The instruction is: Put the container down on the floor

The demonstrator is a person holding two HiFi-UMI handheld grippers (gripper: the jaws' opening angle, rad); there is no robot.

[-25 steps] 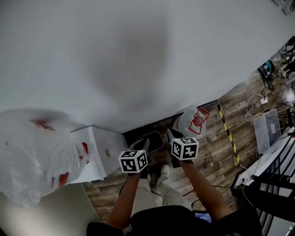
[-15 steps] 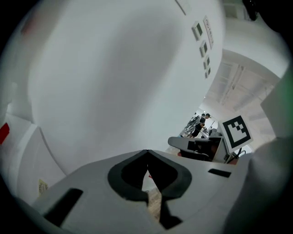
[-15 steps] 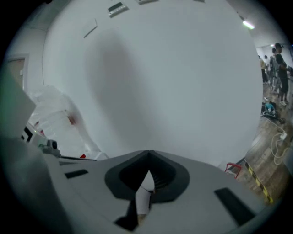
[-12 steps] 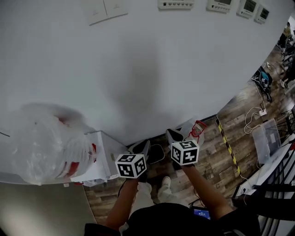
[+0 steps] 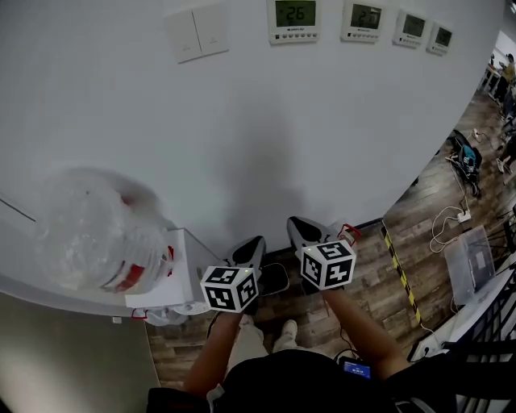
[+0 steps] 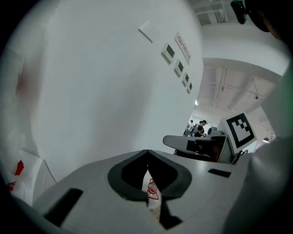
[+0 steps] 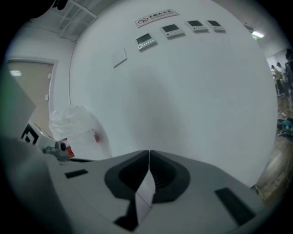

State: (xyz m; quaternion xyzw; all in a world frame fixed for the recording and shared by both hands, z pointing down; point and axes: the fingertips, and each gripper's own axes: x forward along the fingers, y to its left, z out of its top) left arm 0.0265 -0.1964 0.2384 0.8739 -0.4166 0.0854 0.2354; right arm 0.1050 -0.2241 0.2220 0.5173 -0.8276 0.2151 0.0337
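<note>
Both raised within 1 second: left hand-held gripper (image 5: 251,244) and right hand-held gripper (image 5: 298,227) now show tips against white wall (image 5: 266,137), no longer over wooden floor (image 5: 379,282). Head view swung upward. Light switch (image 5: 197,32) and 4 thermostats (image 5: 296,18) newly in frame at top. Dark container (image 5: 276,280), earlier open to view ahead of both tips, now low beside left marker cube (image 5: 230,288), partly covered. Red-printed bag (image 5: 349,234) mostly behind right hand-held gripper. Blurred plastic bag (image 5: 97,234) higher at left.
</note>
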